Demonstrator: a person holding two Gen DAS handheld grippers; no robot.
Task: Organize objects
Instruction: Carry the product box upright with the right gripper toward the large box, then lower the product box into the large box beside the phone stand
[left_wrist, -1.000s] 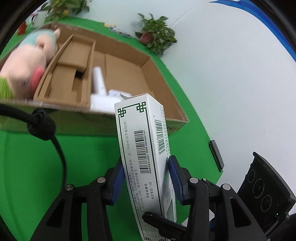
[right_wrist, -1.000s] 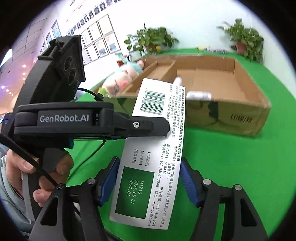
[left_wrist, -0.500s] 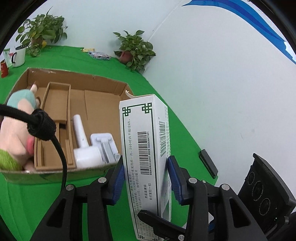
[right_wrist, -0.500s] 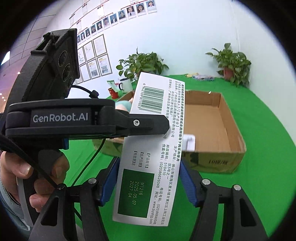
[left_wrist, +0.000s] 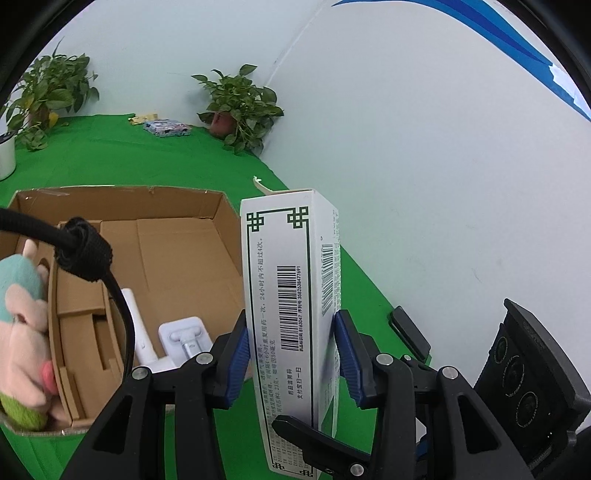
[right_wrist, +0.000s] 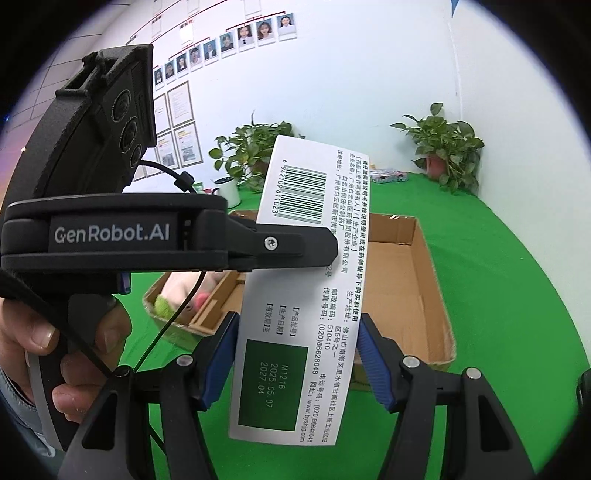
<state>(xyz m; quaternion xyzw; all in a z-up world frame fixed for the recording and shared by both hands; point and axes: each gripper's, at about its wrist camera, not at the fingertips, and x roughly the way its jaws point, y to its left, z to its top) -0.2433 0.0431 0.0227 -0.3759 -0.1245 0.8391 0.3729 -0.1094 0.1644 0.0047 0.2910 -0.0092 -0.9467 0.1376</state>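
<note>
A tall white medicine box (left_wrist: 291, 314) with green trim and barcodes is held by both grippers. My left gripper (left_wrist: 290, 354) is shut on its narrow sides. My right gripper (right_wrist: 297, 363) is shut on its wide faces (right_wrist: 295, 295), lower down. The box is upright in the air, in front of an open cardboard box (left_wrist: 177, 254) on the green table. The cardboard box (right_wrist: 402, 280) holds a pink and teal plush toy (left_wrist: 22, 332) in its left compartment and a white handled tool (left_wrist: 173, 339) near its front wall.
Potted plants (left_wrist: 240, 107) stand at the far table corner by the white wall. A small patterned packet (left_wrist: 166, 127) lies at the back. A black flat device (left_wrist: 410, 332) lies on the table's right edge. A white mug (right_wrist: 227, 190) stands behind the cardboard box.
Both grippers have lifted and tilted upward with the medicine box still held. The cardboard box now appears lower and farther, and more of the back wall shows.
</note>
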